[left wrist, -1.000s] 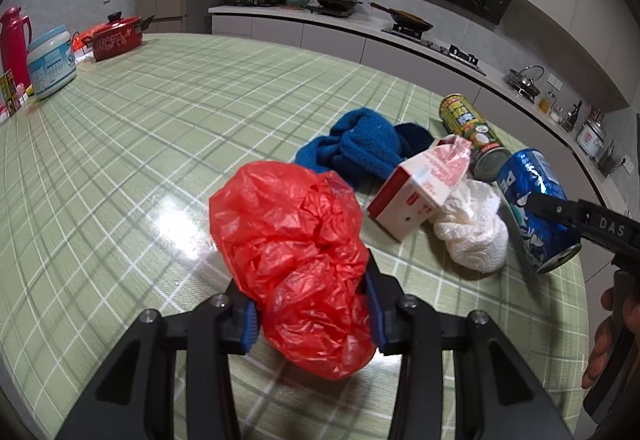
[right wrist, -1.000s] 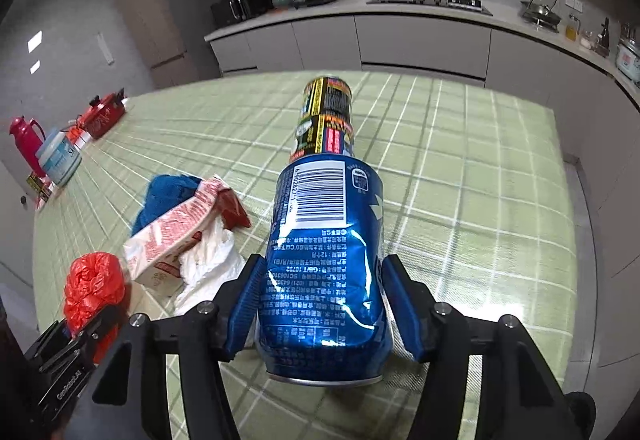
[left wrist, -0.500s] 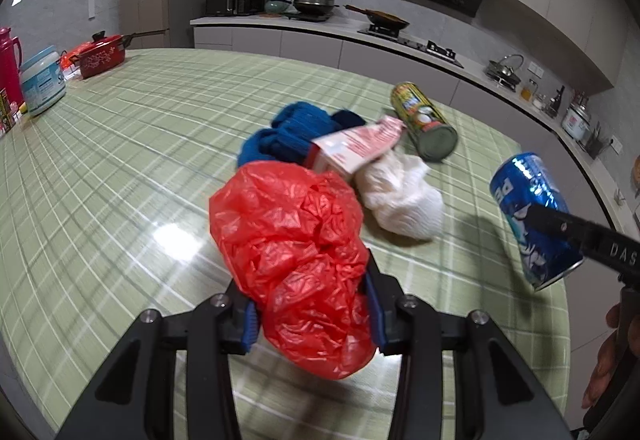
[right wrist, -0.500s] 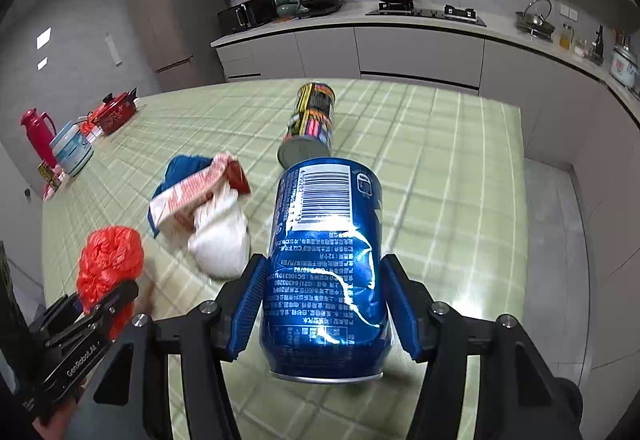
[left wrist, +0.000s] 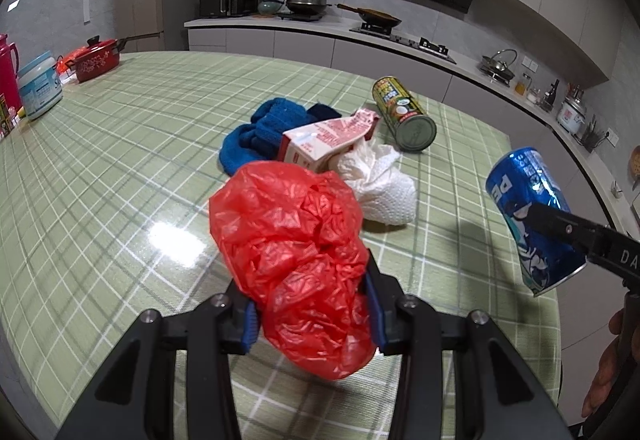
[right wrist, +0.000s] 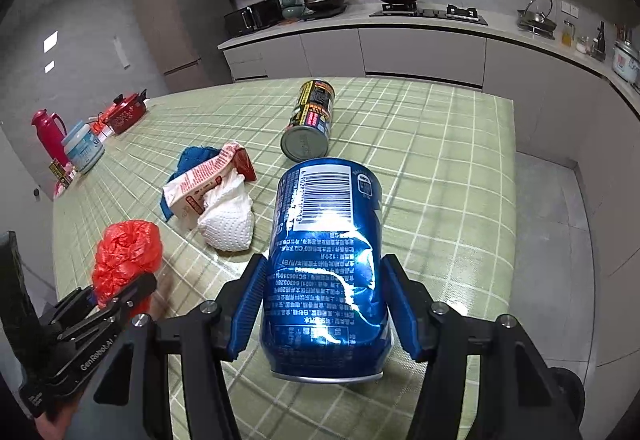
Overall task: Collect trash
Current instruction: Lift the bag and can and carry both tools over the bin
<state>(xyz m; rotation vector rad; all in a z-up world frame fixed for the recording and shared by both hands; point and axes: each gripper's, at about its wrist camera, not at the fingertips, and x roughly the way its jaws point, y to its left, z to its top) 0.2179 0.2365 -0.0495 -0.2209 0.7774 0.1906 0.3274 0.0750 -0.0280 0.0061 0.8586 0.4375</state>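
- The left gripper (left wrist: 308,316) is squeezed tight on a crumpled red plastic bag (left wrist: 296,260) — the bag puffs out between the blue pads and hangs above the table (left wrist: 100,168).
- The right gripper (right wrist: 326,304) is closed on a dented blue can (right wrist: 328,264). The can is held up in the air near the table's edge, with its barcode facing the camera.
- Still on the green checked table, in one little pile: a red and white carton (left wrist: 320,140) lying on its side, a white paper wad (left wrist: 376,184) touching it, and a blue cloth (left wrist: 264,132) behind both.
- A yellow and green can (left wrist: 404,112) lies on its side just beside the pile, its round end facing us.
- Far off at the table's other end sit a red pot (left wrist: 96,58), a white tub (left wrist: 40,84) and a red jug (right wrist: 50,136).
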